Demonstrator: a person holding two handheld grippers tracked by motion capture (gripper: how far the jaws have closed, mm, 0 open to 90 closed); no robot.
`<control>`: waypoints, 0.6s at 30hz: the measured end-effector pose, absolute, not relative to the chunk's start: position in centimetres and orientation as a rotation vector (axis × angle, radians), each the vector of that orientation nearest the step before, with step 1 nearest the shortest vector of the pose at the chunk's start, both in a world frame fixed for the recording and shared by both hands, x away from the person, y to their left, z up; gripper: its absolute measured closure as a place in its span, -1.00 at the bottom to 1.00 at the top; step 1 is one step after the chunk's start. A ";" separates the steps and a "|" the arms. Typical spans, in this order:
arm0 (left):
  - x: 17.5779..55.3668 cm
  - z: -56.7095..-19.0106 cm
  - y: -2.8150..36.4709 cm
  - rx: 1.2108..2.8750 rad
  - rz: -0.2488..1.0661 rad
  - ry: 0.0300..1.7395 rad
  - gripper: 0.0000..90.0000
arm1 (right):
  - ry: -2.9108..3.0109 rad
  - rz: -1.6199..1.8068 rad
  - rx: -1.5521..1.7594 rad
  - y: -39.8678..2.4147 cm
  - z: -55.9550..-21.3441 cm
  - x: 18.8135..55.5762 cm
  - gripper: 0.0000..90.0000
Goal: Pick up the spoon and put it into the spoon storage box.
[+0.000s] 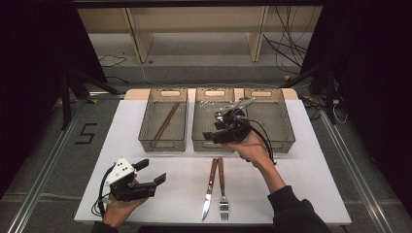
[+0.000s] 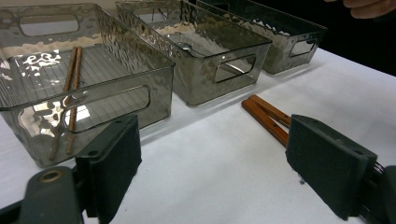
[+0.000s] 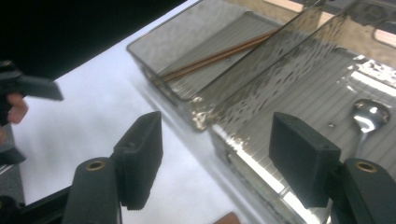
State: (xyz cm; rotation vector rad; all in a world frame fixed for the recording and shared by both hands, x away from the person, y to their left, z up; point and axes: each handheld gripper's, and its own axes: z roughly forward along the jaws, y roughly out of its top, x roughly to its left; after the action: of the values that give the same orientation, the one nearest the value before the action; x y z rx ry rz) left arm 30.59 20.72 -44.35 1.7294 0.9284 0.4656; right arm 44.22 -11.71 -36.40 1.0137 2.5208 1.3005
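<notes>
Right gripper is held over the near wall of the middle bin; its jaws stand spread with nothing between them. In the right gripper view a metal spoon lies on the ribbed floor of that bin, beyond the right jaw and apart from it; the spoon is not held. Left gripper sits low over the near left part of the white counter, its jaws likewise spread and empty; the left hand grips its body from below. Three clear grey bins stand side by side at the far edge of the counter; the left bin holds a pair of brown chopsticks lying slanted along its floor; the contents of the right bin cannot be told. On the counter in front of the bins lie a knife and a fork, both with wooden handles, side by side and nearly touching, handles pointing toward the bins; both lie between the two grippers and are untouched.
</notes>
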 end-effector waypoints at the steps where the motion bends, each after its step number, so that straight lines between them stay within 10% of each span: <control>1: 30.6 -44.3 20.7 1.730 0.466 0.927 -0.61 | 2.526 1.300 1.006 -11.7 -36.5 43.9 -0.21; 18: 30.6 -44.4 20.7 1.733 0.464 0.930 -0.61 | 2.578 1.146 1.048 -11.6 -39.5 40.7 -0.21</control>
State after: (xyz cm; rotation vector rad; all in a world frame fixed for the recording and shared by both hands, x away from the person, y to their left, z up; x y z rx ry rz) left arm 30.59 20.67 -44.36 1.7334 0.9297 0.4640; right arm 40.67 -11.65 -39.48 1.0485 2.5778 1.1463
